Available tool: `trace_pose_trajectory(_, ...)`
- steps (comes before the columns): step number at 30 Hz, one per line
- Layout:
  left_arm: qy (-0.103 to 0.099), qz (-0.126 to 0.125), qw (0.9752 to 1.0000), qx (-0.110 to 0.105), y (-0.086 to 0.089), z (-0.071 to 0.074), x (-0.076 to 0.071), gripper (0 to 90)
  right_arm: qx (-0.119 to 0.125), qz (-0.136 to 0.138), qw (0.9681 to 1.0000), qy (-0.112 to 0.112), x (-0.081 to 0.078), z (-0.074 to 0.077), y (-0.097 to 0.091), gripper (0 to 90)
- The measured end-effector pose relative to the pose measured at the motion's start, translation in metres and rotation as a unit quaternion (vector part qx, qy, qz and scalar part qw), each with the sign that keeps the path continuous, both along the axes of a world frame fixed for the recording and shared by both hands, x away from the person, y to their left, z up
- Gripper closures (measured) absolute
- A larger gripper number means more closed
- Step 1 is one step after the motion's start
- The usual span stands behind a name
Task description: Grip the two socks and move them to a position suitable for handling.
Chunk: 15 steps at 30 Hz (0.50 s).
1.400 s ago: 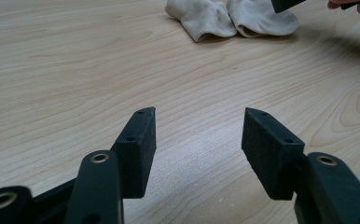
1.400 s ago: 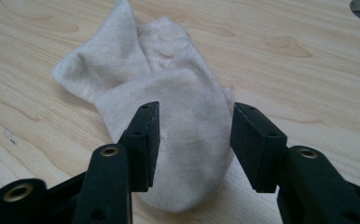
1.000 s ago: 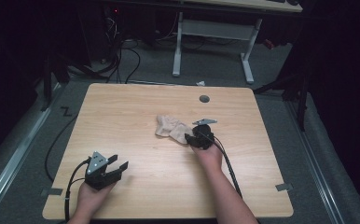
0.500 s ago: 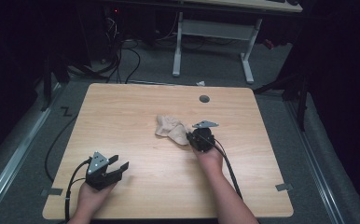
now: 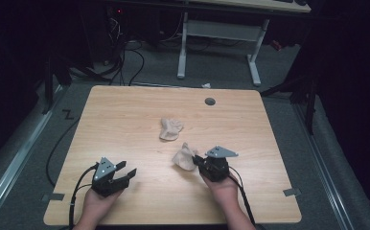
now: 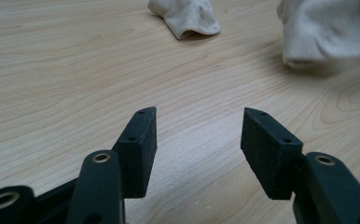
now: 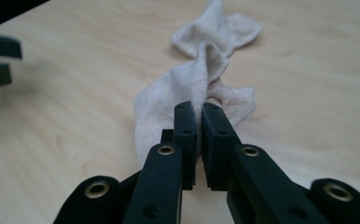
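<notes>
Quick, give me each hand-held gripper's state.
Left hand-held gripper: open, empty.
Right hand-held gripper: has just closed, shut on a sock.

Around my spot it's just the light wooden table with a round grey cable hole near the far edge. There's a bit of grey tape at each near corner, one on the right and one on the left. Behind it on the grey carpet sits a white desk frame, plus a tangle of black cables. A small white scrap lies just past the far edge, maybe paper, too tiny to tell.
</notes>
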<state>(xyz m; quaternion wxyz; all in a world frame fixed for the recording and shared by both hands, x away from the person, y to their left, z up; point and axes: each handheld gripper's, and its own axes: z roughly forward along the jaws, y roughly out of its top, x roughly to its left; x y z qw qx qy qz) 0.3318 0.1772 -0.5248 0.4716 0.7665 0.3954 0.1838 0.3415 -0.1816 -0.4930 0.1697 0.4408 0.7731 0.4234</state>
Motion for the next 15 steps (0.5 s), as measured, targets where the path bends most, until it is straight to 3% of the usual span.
trace_pose_trajectory(6,0.003,-0.012,0.9999,-0.002,-0.007,0.000,-0.003,46.2,0.006,0.029,0.9993,0.021,-0.022,-0.018,0.013,85.0)
trace_pose_trajectory(11,0.000,-0.029,0.9996,0.002,-0.018,0.000,-0.008,46.1,0.009,0.050,0.9982,0.032,-0.023,-0.025,0.027,81.7)
trace_pose_trajectory(12,0.000,-0.033,0.9995,0.002,-0.020,0.000,-0.009,45.9,0.008,0.065,0.9974,0.031,-0.023,-0.026,0.035,77.6)
trace_pose_trajectory(15,0.002,-0.047,0.9989,0.002,-0.027,0.000,-0.014,45.4,0.010,0.070,0.9972,0.026,-0.024,-0.024,0.037,74.3)
